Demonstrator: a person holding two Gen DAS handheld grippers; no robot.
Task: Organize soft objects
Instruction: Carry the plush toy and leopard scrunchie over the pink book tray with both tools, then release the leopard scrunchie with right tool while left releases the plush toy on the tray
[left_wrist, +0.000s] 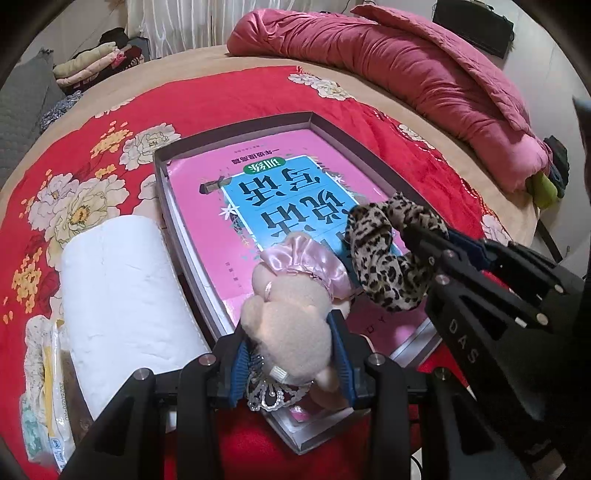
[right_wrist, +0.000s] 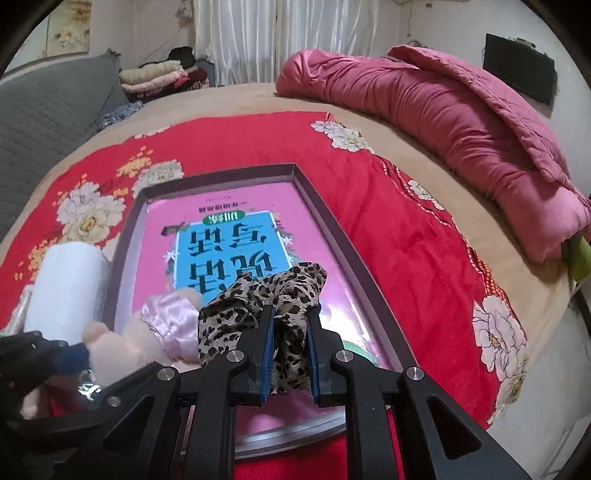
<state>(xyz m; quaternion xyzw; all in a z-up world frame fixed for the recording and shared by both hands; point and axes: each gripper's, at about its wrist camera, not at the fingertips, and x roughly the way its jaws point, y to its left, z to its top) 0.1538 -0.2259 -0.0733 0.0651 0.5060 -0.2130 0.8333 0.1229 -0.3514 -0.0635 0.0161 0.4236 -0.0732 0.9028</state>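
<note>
A grey shallow box (left_wrist: 236, 127) (right_wrist: 221, 173) lies on the red flowered bedspread, with a pink book (left_wrist: 266, 162) (right_wrist: 221, 206) inside. My left gripper (left_wrist: 291, 325) is shut on a cream plush toy (left_wrist: 291, 321) (right_wrist: 118, 347) in a pink satin skirt, held over the box's near edge. My right gripper (right_wrist: 290, 314) (left_wrist: 413, 240) is shut on a leopard-print scrunchie (right_wrist: 258, 295) (left_wrist: 384, 243), held over the book beside the toy.
A white paper roll (left_wrist: 122, 288) (right_wrist: 62, 288) lies left of the box, with a tissue pack (left_wrist: 44, 387) beside it. A rolled pink quilt (left_wrist: 424, 77) (right_wrist: 461, 129) lies at the far right. Folded clothes (right_wrist: 159, 77) and a grey sofa (right_wrist: 44, 122) stand at the back left.
</note>
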